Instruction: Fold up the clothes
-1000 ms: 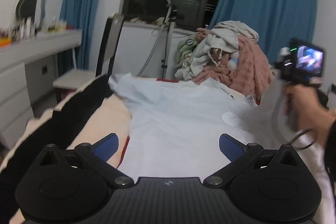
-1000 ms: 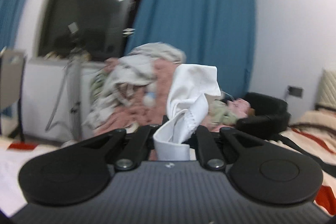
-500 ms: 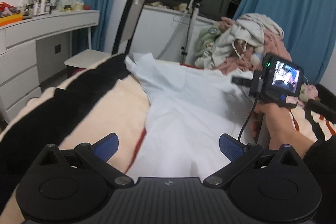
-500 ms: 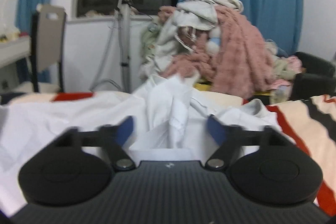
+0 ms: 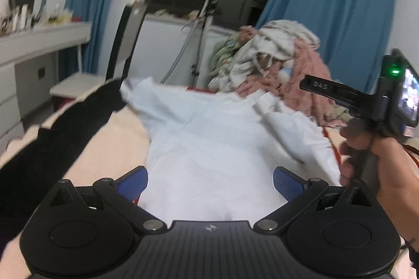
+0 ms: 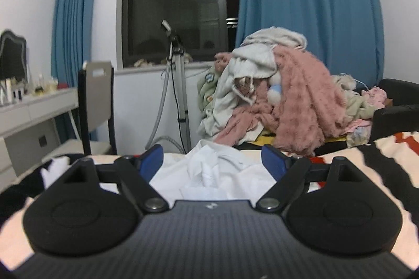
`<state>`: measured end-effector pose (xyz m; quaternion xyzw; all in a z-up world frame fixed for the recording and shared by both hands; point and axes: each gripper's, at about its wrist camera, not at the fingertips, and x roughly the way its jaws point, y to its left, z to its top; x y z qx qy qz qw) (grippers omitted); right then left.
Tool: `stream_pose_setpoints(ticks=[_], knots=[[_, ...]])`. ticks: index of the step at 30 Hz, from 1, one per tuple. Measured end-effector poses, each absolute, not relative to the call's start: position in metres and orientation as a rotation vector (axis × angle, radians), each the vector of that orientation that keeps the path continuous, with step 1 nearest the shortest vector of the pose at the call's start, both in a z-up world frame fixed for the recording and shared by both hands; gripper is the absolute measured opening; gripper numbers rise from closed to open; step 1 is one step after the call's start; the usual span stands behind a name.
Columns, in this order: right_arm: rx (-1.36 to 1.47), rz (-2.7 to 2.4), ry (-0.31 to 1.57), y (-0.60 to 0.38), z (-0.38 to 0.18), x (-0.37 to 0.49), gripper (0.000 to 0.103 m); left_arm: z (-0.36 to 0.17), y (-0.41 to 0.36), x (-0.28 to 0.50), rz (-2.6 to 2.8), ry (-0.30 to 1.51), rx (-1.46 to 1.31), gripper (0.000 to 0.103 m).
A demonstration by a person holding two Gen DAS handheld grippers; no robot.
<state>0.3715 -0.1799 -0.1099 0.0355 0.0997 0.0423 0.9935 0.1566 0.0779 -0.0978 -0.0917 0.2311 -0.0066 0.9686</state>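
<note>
White cotton shirt (image 5: 209, 145) spread flat on cream, black and red patterned blanket (image 5: 112, 148), collar end rumpled toward heaped pile of pink fleece and pale laundry (image 6: 277, 98). Left gripper (image 5: 210, 180) released, blue-padded jaws wide apart above shirt body, grasping nothing. Right gripper (image 6: 212, 161) likewise spread, low over crumpled collar area, no cloth pinched. Grey-backed chair (image 6: 97, 101) beside white dresser (image 5: 39, 48) at left.
</note>
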Motion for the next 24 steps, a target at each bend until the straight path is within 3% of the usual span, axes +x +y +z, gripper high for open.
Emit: stream_pose_setpoints(ticks=[12, 24], knots=[[0.133, 0.104, 0.098, -0.217, -0.078, 0.132, 0.083, -0.048, 0.056, 0.074, -0.050, 0.360, -0.077, 0.103], [0.169, 0.056, 0.185, -0.242, -0.102, 0.032, 0.083, -0.038, 0.033, -0.010, -0.073, 0.327, -0.032, 0.103]])
